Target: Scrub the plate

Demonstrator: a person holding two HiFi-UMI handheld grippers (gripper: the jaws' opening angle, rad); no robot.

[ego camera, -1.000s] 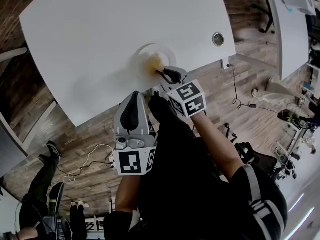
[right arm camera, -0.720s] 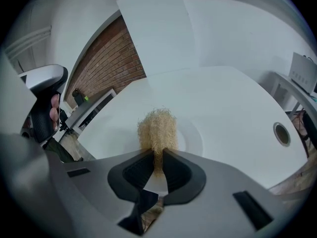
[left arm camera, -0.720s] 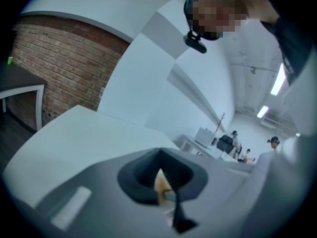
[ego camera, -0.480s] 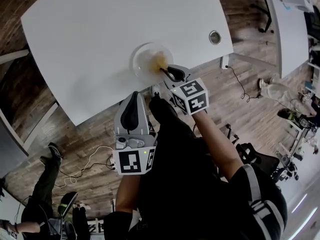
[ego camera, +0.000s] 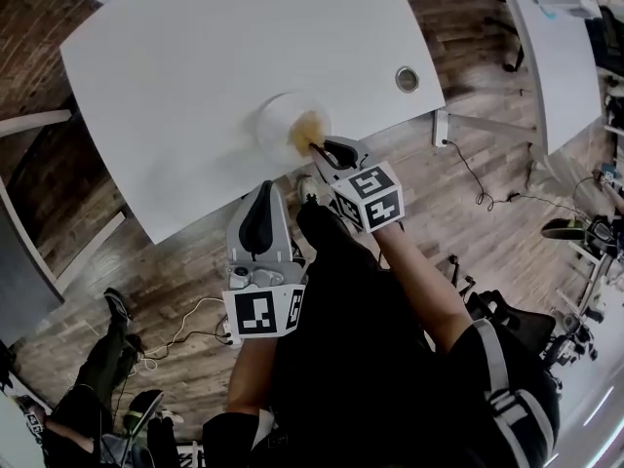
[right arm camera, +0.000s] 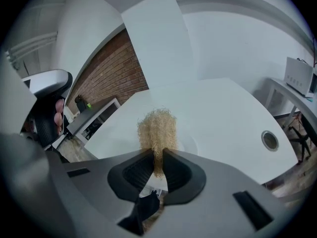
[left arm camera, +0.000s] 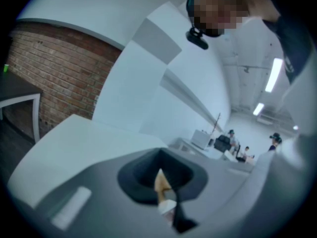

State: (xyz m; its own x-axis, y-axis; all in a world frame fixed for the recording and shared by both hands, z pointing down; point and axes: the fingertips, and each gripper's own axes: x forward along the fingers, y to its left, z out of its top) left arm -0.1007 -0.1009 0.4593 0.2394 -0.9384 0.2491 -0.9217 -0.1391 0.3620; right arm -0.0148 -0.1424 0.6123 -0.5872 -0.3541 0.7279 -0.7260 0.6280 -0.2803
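A white plate (ego camera: 273, 123) lies near the front edge of the white table (ego camera: 195, 66). A tan fibrous scrubber (ego camera: 308, 127) rests on the plate's right part, and my right gripper (ego camera: 320, 148) is shut on it. In the right gripper view the scrubber (right arm camera: 157, 128) sticks out from between the jaws over the faint white plate (right arm camera: 187, 145). My left gripper (ego camera: 260, 224) is held back off the table by the person's body, jaws together with nothing in them. In the left gripper view that gripper (left arm camera: 161, 182) points up into the room.
A round cable grommet (ego camera: 407, 79) sits in the table right of the plate, also seen as the grommet (right arm camera: 270, 140). Wooden floor with cables (ego camera: 483, 178) lies below the table edge. A second white table (ego camera: 546, 57) stands at right.
The head camera has drifted, so table and plate sit slightly further left in view. The right gripper stays with the scrubber on the plate's right side. The left gripper has not moved.
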